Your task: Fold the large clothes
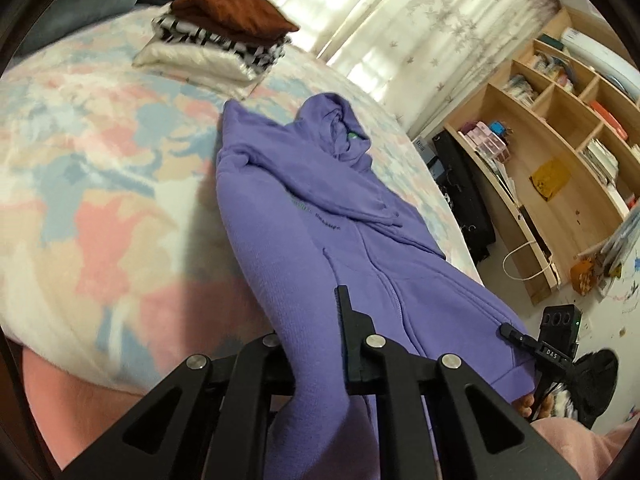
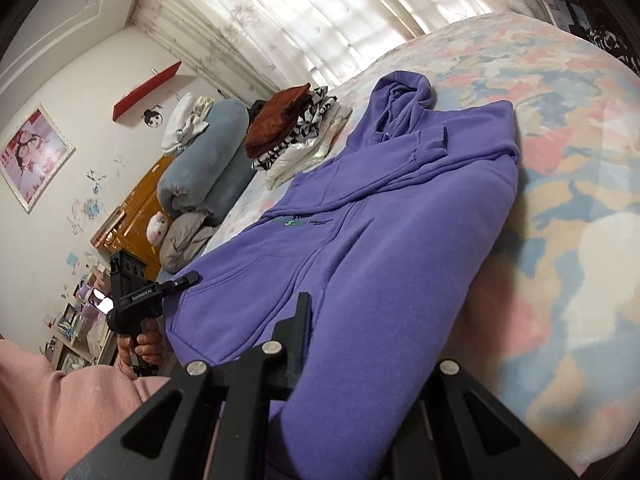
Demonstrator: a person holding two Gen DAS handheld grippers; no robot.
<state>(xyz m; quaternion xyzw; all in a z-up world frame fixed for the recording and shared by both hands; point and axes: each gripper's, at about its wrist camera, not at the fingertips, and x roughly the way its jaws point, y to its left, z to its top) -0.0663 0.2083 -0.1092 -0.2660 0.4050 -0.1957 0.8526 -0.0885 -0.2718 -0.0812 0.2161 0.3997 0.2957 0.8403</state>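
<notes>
- I have one purple hoodie (image 1: 360, 216) lying lengthwise on the bed (image 1: 80, 168), sleeves folded in; its hem is lifted
- Left gripper (image 1: 320, 340) and right gripper (image 2: 336, 344): jaws clamped on the hem corners
- I judge: carry both corners level toward the hood; keep tension equal
- Count: one hoodie; two grippers; one folded stack (image 1: 224, 36) of three garments

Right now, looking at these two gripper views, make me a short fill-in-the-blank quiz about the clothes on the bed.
1. The garment held by both grippers is a hoodie coloured ____.
2. The left gripper and the right gripper each have jaws ____ on the hoodie's bottom hem.
3. On top of the folded pile lies a ____ garment.
4. The hoodie's sleeves are folded across its ____.

Missing words: purple; shut; brown; front
</notes>
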